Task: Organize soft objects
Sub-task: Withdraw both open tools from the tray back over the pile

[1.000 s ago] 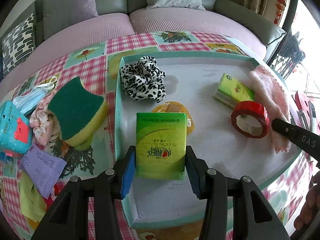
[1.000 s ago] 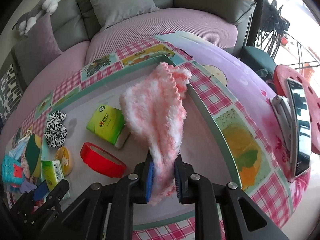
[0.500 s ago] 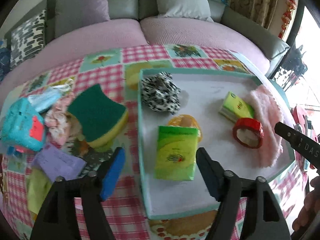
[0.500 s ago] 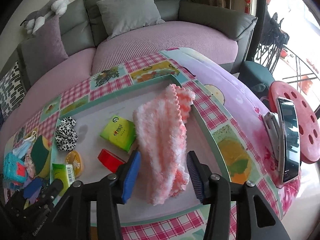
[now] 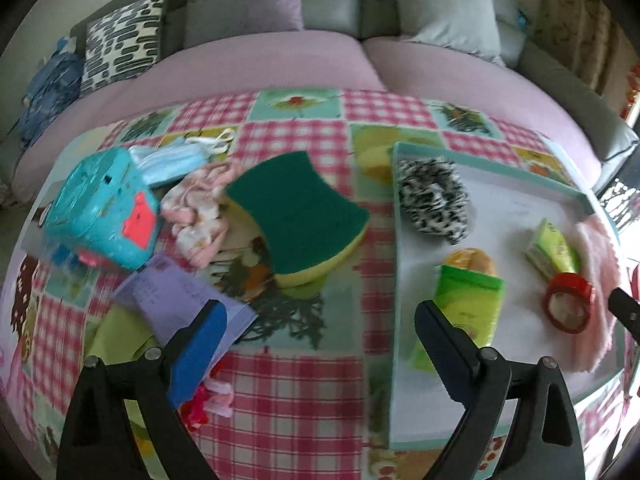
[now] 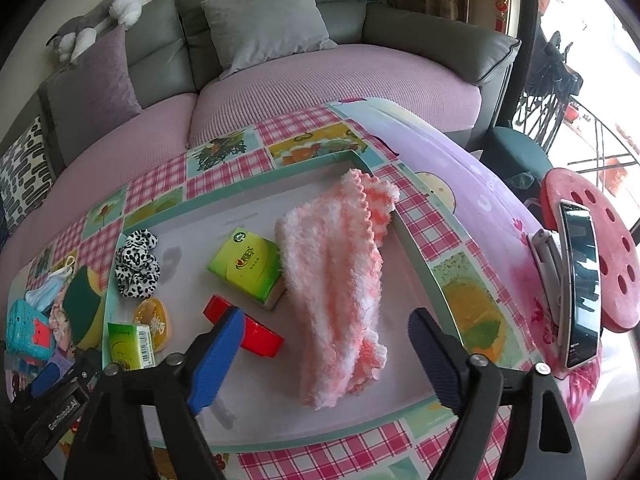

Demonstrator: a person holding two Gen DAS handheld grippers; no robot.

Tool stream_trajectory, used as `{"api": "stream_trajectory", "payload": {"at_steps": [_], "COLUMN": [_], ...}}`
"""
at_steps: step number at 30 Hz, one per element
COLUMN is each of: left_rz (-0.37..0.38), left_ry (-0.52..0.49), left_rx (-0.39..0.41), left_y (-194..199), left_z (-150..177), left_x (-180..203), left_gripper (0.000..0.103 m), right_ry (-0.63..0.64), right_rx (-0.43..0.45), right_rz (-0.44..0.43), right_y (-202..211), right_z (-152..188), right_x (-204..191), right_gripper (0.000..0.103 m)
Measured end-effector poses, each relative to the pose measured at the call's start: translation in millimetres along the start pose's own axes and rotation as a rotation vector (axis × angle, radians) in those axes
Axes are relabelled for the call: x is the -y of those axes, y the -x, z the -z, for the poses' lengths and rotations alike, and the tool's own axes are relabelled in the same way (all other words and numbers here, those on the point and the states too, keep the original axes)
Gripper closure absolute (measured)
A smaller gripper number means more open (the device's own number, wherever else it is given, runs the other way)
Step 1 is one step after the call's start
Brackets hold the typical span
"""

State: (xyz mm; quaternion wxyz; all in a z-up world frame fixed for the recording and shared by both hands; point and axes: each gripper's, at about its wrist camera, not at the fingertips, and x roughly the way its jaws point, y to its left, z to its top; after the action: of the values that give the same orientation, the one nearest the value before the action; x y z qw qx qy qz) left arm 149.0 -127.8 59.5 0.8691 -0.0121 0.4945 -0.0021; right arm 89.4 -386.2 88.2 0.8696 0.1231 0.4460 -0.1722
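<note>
My left gripper (image 5: 320, 320) hangs over the checked tablecloth just left of the teal tray (image 5: 394, 240), its jaws opening with nothing between them. The green tissue pack (image 5: 468, 312) lies in the tray beside its right finger. A green-and-yellow sponge (image 5: 296, 208), a pink-white cloth (image 5: 200, 208) and a face mask (image 5: 168, 160) lie outside the tray. My right gripper (image 6: 326, 328) is opening above the pink-white towel (image 6: 336, 280), which lies loose in the tray (image 6: 420, 256), its pads clear of it. A leopard scrunchie (image 6: 136, 266) lies at the tray's far left.
In the tray are a second tissue pack (image 6: 248, 264), a red tape roll (image 6: 256, 332) and an orange object (image 6: 154, 316). A teal box (image 5: 104, 216) and purple paper (image 5: 176, 300) sit left. A phone (image 6: 580, 288) rests on a red stool at the right. A sofa lies behind.
The left gripper let go of the green tissue pack, opened wide and moved left off the tray. The right gripper opened off the pink towel, which now lies in the tray.
</note>
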Motion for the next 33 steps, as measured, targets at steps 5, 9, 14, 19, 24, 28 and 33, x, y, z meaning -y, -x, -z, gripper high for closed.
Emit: {"api": "stream_trajectory", "payload": {"at_steps": [5, 9, 14, 19, 24, 28, 33], "left_rz": [-0.014, -0.022, -0.026, -0.014, -0.015, -0.033, -0.085], "left_ry": [0.023, 0.029, 0.038, 0.059, 0.090, 0.116, 0.135], "left_rx": [-0.017, -0.034, -0.035, 0.002, 0.030, 0.045, 0.039], "left_y": [-4, -8, -7, 4, 12, 19, 23], "left_z": [3, 5, 4, 1, -2, -1, 3], "left_x": [-6, -8, -12, -21, -35, -53, -82], "left_gripper": [0.008, 0.008, 0.008, 0.008, 0.008, 0.008, 0.008], "right_ry": [0.017, 0.036, 0.056, 0.071, 0.118, 0.157, 0.208], "right_rx": [0.003, 0.002, 0.008, 0.036, 0.036, 0.028, 0.008], "right_rz": [0.004, -0.001, -0.011, -0.061, -0.115, -0.113, -0.142], "right_y": [0, -1, 1, 8, 10, 9, 8], "right_z": [1, 2, 3, 3, 7, 13, 21], "right_x": [-4, -8, -16, -28, -49, -64, -85], "right_gripper": [0.000, 0.000, 0.000, 0.000, 0.000, 0.000, 0.000]}}
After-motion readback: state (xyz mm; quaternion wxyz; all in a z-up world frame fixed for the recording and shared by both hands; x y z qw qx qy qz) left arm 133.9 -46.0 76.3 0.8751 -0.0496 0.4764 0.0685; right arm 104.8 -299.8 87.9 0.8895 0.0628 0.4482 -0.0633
